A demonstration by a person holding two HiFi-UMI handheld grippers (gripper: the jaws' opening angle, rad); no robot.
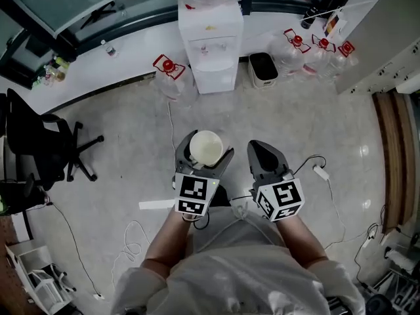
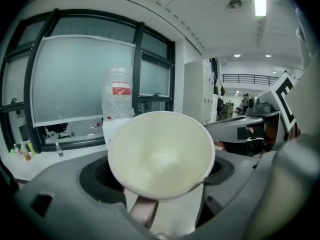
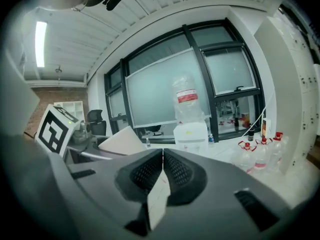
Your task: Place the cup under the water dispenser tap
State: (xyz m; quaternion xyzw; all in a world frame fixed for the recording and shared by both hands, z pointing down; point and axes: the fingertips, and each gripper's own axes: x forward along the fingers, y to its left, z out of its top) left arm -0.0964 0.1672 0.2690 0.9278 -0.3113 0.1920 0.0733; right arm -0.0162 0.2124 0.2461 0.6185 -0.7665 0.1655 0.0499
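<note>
Left claw (image 1: 205, 151): pinching the cream paper cup (image 2: 161, 154) by its sides, near, above the floor.
Cup: empty. Probably light, thin-walled and easily crushed, so a gentle hold below the rim suits it.
Right claw (image 3: 162, 156): pressed together, nothing between.
White water dispenser (image 1: 210, 44), clear upturned bottle on top: far, well apart.
</note>
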